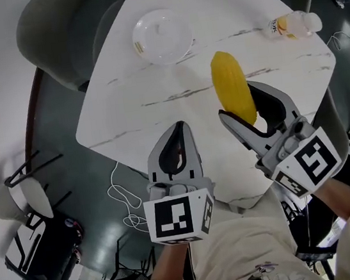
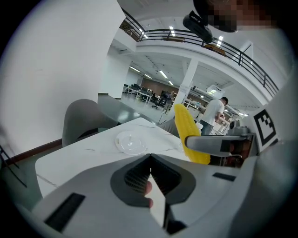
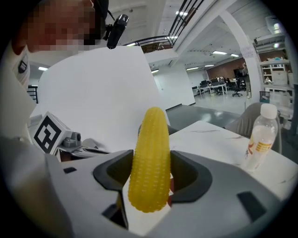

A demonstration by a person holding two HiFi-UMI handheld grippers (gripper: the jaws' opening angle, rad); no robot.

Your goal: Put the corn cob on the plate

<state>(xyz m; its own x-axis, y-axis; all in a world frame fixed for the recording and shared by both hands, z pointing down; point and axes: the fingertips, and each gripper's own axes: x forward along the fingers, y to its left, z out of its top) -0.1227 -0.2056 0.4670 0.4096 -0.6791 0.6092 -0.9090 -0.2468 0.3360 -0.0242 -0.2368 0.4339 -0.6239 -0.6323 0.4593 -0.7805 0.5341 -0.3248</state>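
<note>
A yellow corn cob is held above the white marble table, pointing away from me. My right gripper is shut on the cob's near end; in the right gripper view the corn cob stands up between the two dark pads. A clear plate lies on the table's far left part, well clear of the cob. My left gripper is shut with nothing in it, hovering over the table's near edge. The left gripper view shows the clear plate ahead and the corn cob to the right.
A plastic bottle with a yellow label lies at the table's far right edge. A grey chair stands beyond the table's left side. A white cable lies on the floor below the near edge. A black seat stands at lower left.
</note>
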